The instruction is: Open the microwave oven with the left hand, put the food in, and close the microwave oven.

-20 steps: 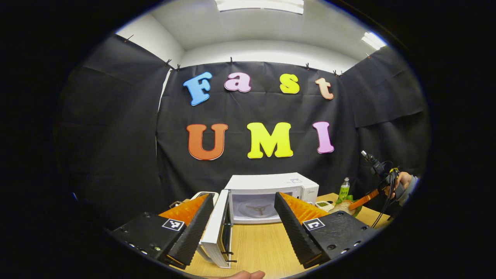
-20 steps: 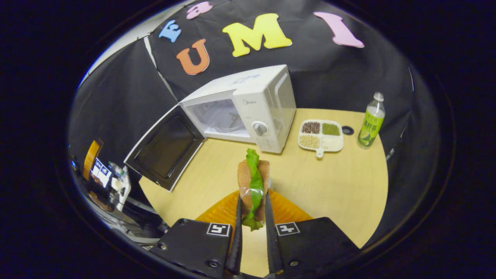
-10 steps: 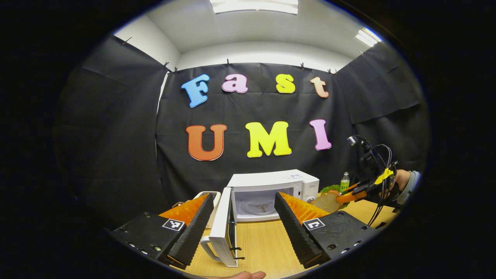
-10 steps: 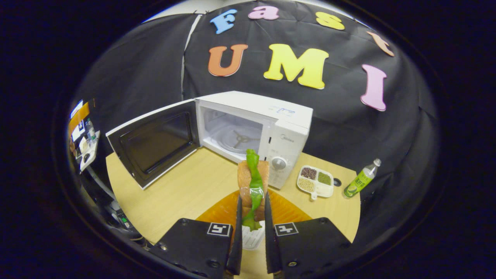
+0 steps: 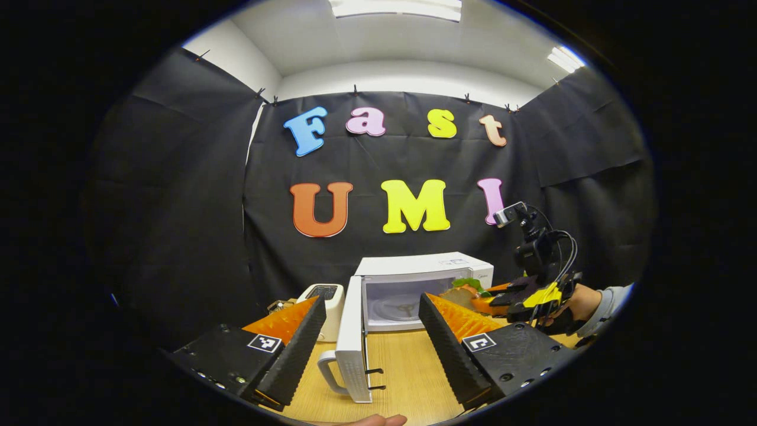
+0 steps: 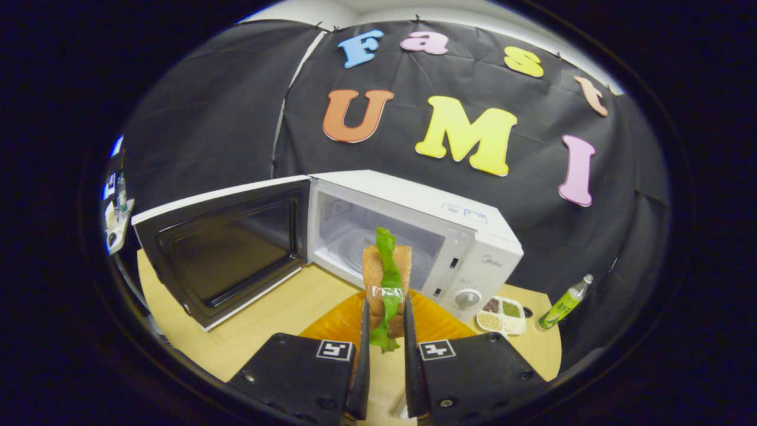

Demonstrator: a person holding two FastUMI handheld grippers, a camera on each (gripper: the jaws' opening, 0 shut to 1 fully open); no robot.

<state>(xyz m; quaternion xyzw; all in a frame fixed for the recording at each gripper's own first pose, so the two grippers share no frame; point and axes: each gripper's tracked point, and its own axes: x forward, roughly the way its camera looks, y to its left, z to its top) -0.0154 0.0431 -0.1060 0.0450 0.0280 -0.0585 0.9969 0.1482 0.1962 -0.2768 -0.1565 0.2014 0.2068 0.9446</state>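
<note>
Meanwhile right gripper (image 6: 384, 346) clamped sandwich (image 6: 385, 278) upright; open microwave (image 6: 408, 236) cavity lay straight ahead. Left gripper (image 5: 372, 343) wide, idle.

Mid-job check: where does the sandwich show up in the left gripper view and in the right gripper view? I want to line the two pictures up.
Left gripper view: the sandwich sits right of centre, at the microwave opening, carried by the right gripper.
Right gripper view: bottom centre, upright between that gripper's own fingers, before the cavity.
Shared landmark: the open microwave door.
</note>
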